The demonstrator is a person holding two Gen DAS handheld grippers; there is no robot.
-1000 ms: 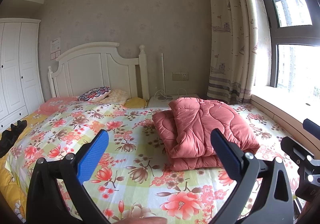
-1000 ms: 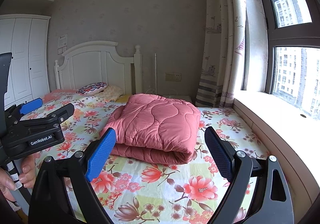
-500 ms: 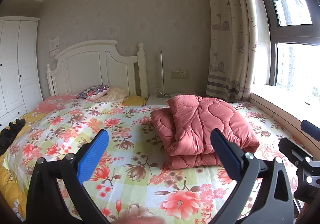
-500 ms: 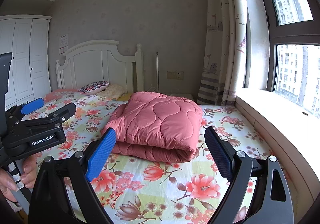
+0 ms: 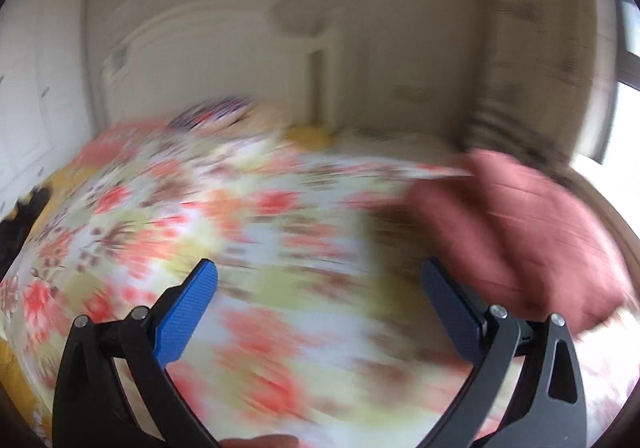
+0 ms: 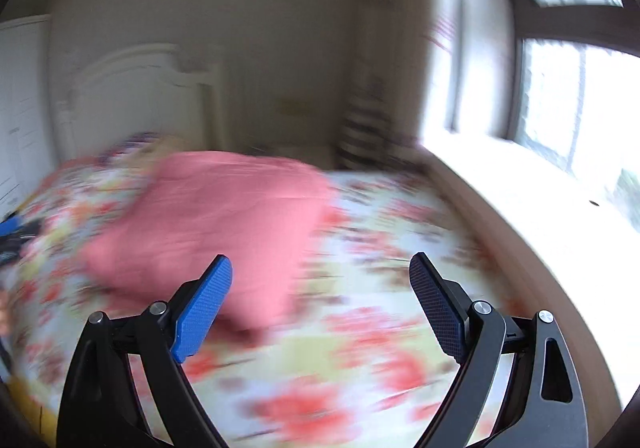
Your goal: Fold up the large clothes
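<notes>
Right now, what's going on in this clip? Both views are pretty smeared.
A person holds two grippers over a bed with a floral sheet. Both the left gripper and the right gripper are open and hold nothing. A pink quilt lies on the sheet in a bulky folded bundle, untouched by either gripper. The heavy blur suggests that both cameras are swinging, so finer detail cannot be read.

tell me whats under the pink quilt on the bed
The pink quilt lies folded on the floral bedspread, which shows all around it. Whatever is directly beneath the bundle is covered, and blur hides finer detail.
</notes>
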